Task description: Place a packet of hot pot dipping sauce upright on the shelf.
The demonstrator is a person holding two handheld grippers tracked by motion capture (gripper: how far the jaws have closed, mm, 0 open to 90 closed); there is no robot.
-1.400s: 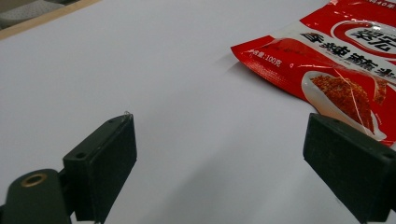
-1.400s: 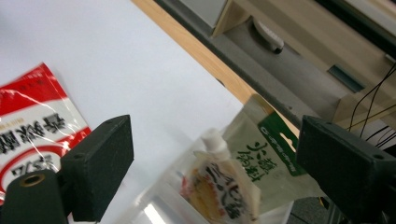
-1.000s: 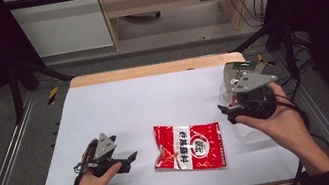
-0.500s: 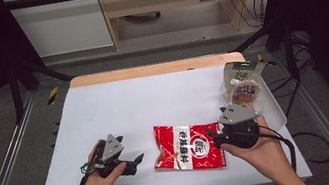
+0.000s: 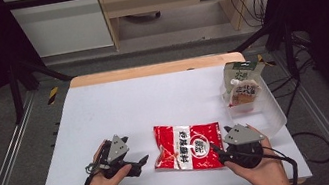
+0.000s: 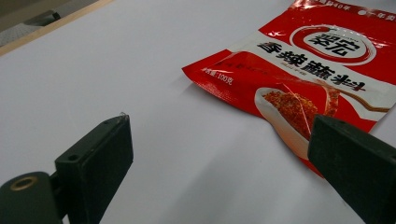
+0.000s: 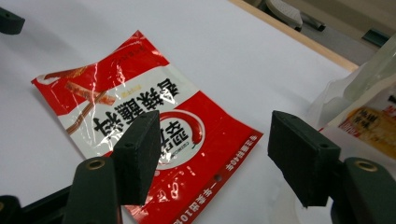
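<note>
Packet [image 5: 188, 146] (flat) between spread tools, untouched.

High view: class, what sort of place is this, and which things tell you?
Probably a lab or recording workspace, not a kitchen: a white table inside a metal frame, loose cables on the floor behind, and hand-held grippers either side of a red packet.

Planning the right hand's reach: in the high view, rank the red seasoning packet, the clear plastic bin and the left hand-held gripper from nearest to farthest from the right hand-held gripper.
1. Red seasoning packet, just left of the right hand-held gripper.
2. Clear plastic bin, to its right and farther up the table.
3. Left hand-held gripper, beyond the packet's far side.
</note>
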